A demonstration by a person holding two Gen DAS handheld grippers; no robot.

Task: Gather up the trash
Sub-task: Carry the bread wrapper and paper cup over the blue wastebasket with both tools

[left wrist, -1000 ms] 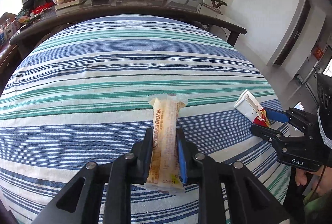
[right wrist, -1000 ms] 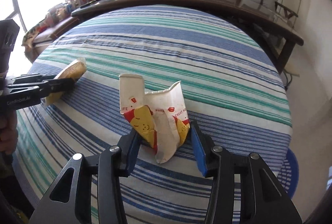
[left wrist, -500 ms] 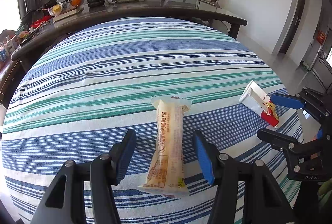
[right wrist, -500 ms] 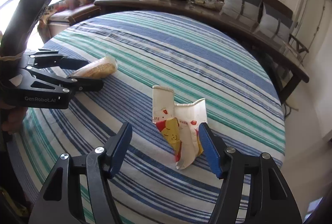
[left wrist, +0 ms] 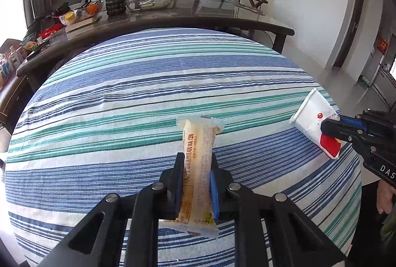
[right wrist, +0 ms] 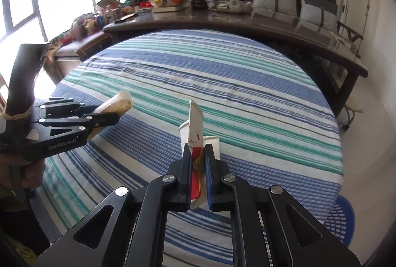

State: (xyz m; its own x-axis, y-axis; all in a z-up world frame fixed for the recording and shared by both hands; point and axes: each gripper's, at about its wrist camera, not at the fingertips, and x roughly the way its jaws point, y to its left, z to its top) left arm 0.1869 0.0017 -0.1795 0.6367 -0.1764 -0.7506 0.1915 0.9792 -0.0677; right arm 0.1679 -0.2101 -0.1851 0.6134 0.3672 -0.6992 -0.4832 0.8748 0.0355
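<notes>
My left gripper (left wrist: pixel 196 169) is shut on a long yellow snack wrapper (left wrist: pixel 198 155), held above the striped tablecloth (left wrist: pixel 123 99). My right gripper (right wrist: pixel 198 158) is shut on a crushed white paper cup (right wrist: pixel 194 126) with red and yellow print, squeezed flat between its pads. In the left wrist view the cup (left wrist: pixel 313 122) and the right gripper (left wrist: pixel 346 129) show at the right edge. In the right wrist view the wrapper (right wrist: pixel 116 103) and the left gripper (right wrist: pixel 106 113) show at the left.
A blue perforated basket (right wrist: pixel 340 220) stands on the floor beside the table's right edge. A long dark table (left wrist: pixel 173 17) with a plant, bowls and clutter runs behind, with a sofa and cushions beyond. A person's hand (right wrist: pixel 27 175) holds the left gripper.
Half a second ago both grippers were open around their items lying on the cloth. Now each has shut on its item and lifted it; the cup is squeezed flat.
</notes>
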